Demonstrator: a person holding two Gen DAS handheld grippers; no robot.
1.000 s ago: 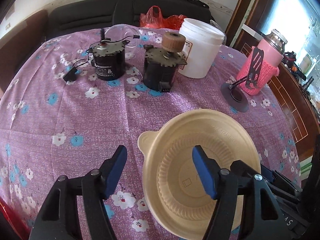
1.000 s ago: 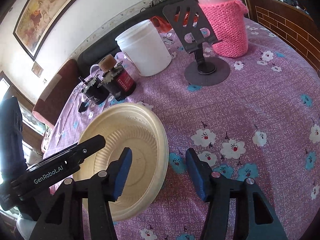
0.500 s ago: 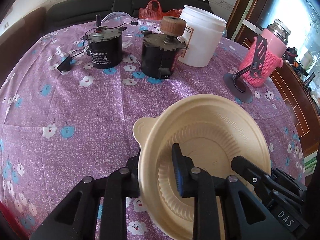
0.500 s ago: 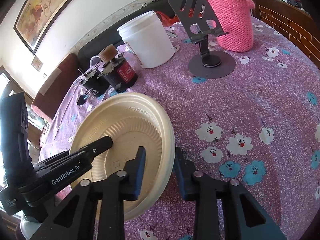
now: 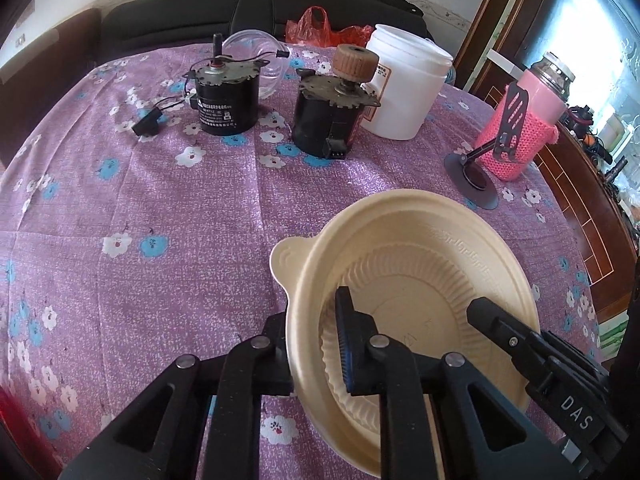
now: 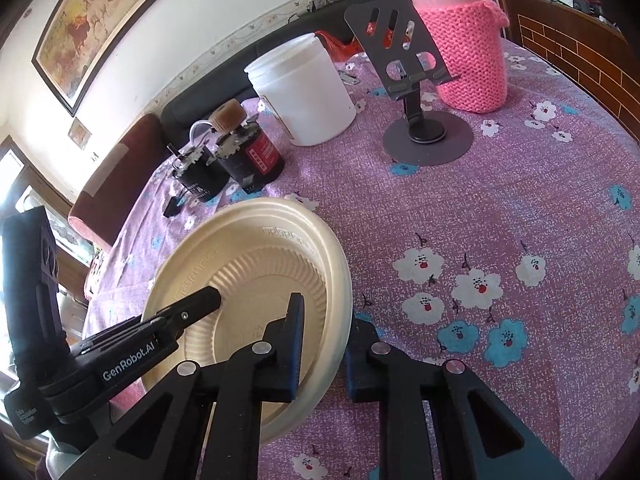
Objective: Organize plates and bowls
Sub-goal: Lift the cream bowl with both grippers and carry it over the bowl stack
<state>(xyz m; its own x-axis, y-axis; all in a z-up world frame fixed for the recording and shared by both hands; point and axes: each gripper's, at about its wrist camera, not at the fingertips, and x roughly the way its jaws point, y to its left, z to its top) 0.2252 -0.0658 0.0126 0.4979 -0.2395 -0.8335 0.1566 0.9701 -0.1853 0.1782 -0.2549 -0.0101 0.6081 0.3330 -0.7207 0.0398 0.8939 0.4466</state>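
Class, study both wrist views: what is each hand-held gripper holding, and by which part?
Both hold the cream bowl by its rim: left hand-held gripper on the left side, right hand-held gripper, jaws closing, on the opposite side.

Both hand-held grippers [image 6: 322, 344] on bowl [image 6: 256, 264]

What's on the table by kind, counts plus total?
Cream disposable bowl: 1
Black motors: 2
White plastic tub: 1
Pink knit-sleeved bottle: 1
Grey phone stand: 1
Clear dome lid: 1
Total: 7
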